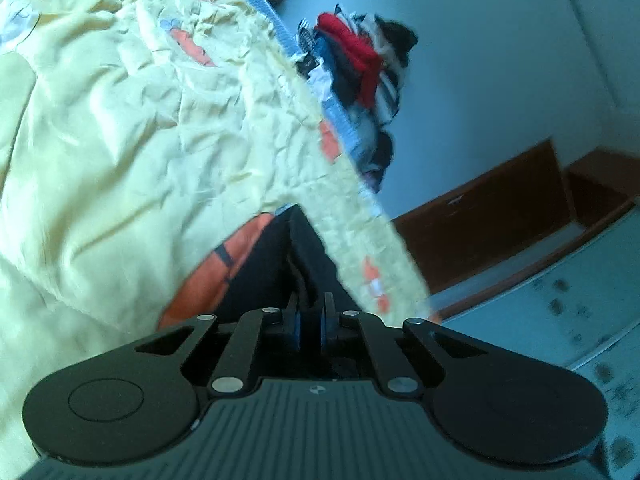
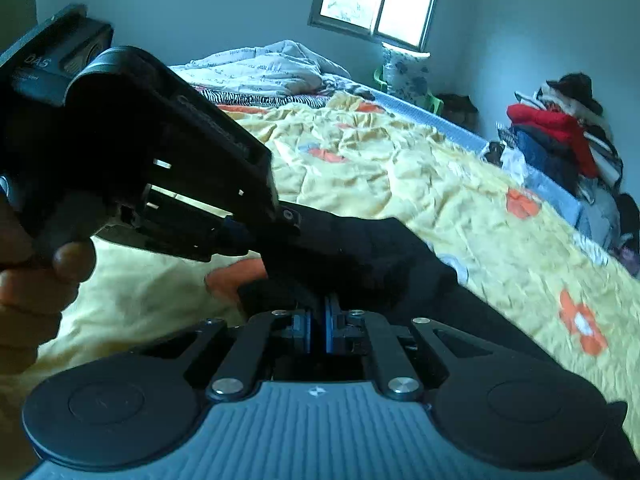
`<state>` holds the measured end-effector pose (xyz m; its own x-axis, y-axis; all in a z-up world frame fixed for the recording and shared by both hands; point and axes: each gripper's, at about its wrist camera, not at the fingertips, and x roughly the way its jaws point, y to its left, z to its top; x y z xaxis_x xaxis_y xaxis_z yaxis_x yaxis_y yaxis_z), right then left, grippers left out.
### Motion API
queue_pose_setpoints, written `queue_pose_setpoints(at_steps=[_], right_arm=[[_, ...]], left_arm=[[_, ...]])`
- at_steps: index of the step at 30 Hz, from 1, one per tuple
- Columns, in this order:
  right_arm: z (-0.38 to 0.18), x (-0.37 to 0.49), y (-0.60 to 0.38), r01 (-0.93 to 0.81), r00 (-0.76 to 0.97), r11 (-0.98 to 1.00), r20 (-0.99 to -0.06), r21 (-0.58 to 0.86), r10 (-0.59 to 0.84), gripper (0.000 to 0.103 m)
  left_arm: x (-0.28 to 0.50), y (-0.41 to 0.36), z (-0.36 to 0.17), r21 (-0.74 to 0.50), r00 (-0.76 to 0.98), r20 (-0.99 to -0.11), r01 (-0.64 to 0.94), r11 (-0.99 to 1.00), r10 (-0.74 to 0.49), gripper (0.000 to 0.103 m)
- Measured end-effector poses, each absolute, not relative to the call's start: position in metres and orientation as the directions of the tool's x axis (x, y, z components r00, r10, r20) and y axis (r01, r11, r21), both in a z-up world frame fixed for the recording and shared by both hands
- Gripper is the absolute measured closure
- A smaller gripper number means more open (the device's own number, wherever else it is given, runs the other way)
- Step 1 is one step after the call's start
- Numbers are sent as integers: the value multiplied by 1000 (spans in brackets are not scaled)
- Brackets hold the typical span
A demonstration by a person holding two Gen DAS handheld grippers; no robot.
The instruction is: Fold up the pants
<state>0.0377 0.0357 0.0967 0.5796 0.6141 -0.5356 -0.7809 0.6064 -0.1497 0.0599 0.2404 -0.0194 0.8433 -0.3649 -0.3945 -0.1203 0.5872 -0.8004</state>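
Note:
Black pants point(image 2: 360, 252) lie bunched on a yellow bedspread point(image 2: 380, 168) with orange flowers. My right gripper point(image 2: 319, 320) is shut, its blue pads pinching a fold of the dark cloth at the near edge. The left gripper point(image 2: 240, 236) reaches in from the left, held by a person's hand point(image 2: 32, 280), and meets the same pants. In the left wrist view the left gripper point(image 1: 310, 314) is shut on a ridge of the black pants point(image 1: 276, 256), which run away from the pads over an orange flower on the bedspread point(image 1: 120, 140).
A heap of clothes point(image 2: 560, 136), with a red garment on top, stands beyond the bed's right edge, also seen as the clothes heap point(image 1: 360, 56). A crumpled white quilt point(image 2: 272, 68) lies at the head under a window point(image 2: 380, 0). Brown wooden furniture point(image 1: 500, 224) and tiled floor point(image 1: 560, 320) lie past the bed.

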Motion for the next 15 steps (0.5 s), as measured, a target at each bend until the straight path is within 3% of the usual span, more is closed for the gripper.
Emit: queue_pose_setpoints(at_steps=[3,6,11,13,15], right_arm=[[86,41,41,-778,581,605,-562,-170,588,95],[86,35,34,-790,557,596,-575,-144,600,90],[116,19,-16,-837,457,547,-513,30,727,87],[122,21,-38,-798,510,602,-491,36,706,87],[119,33,-54,-721,591,693,-511,11,624,87]], left_arm=[[60,239,-27,-786,818,-439,-149,600,-372,94],[50,246,-30,-794,817,-454,-189,578,-356,78],[32,267,-11,-726,855,-490,-295,622,-167,75],[34,267,0,-698,865,-486,-298,651,-125,56],[44,256,10,-692,865,-472,-243,680,-172,44]])
